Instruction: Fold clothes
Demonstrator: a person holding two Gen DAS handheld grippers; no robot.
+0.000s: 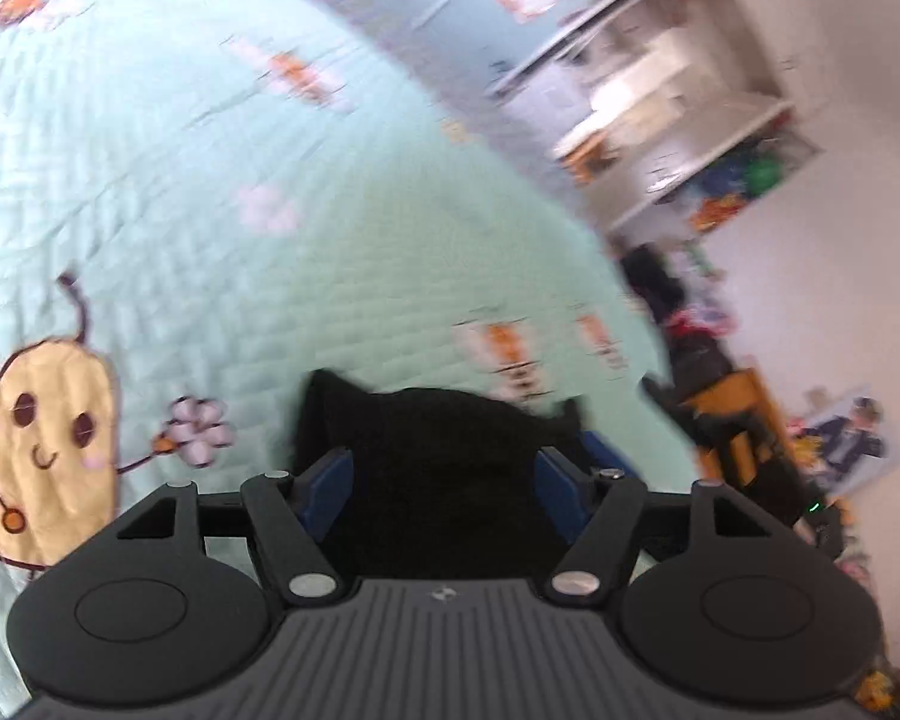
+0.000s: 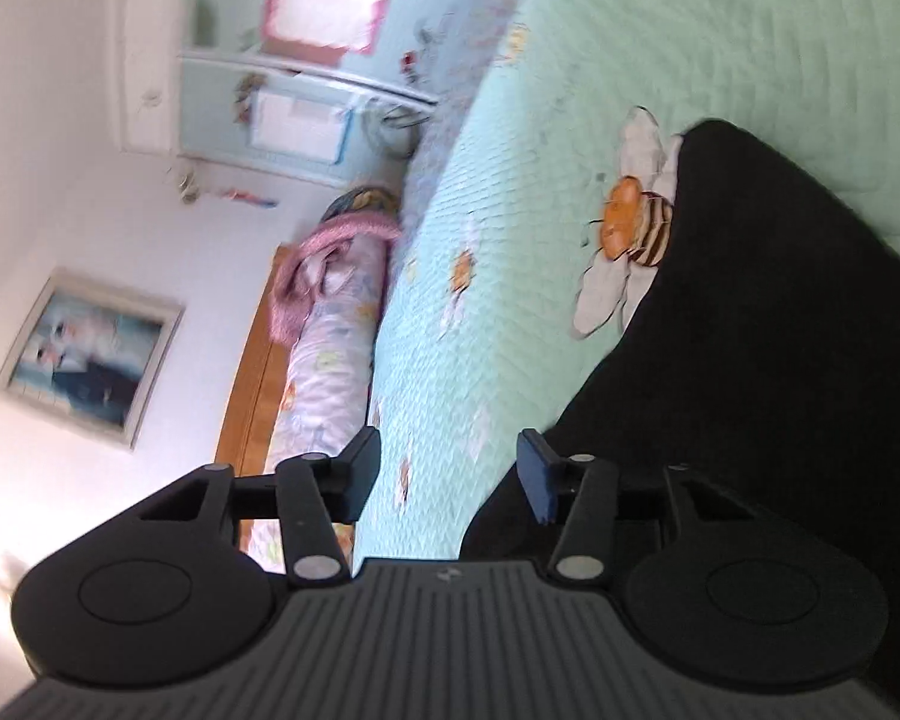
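A black garment (image 1: 438, 420) lies bunched on the mint quilted bedspread (image 1: 210, 180), right in front of my left gripper (image 1: 444, 480). The blue pads stand wide apart on either side of the cloth and do not seem to pinch it, so that gripper is open. In the right wrist view the same black garment (image 2: 750, 330) spreads over the bedspread (image 2: 570, 60) at the right. My right gripper (image 2: 450, 468) is open beside the cloth's left edge, with only quilt showing between its fingers. Its right finger (image 2: 537, 474) overlaps the cloth's edge.
The bed's edge curves past a white shelf unit (image 1: 660, 90) and clutter by the wall (image 1: 720, 420). At the head of the bed lie a rolled floral duvet (image 2: 324, 372) with a pink cloth on top, a wooden headboard (image 2: 252, 396), a wardrobe (image 2: 282, 60) and a framed picture (image 2: 84, 354).
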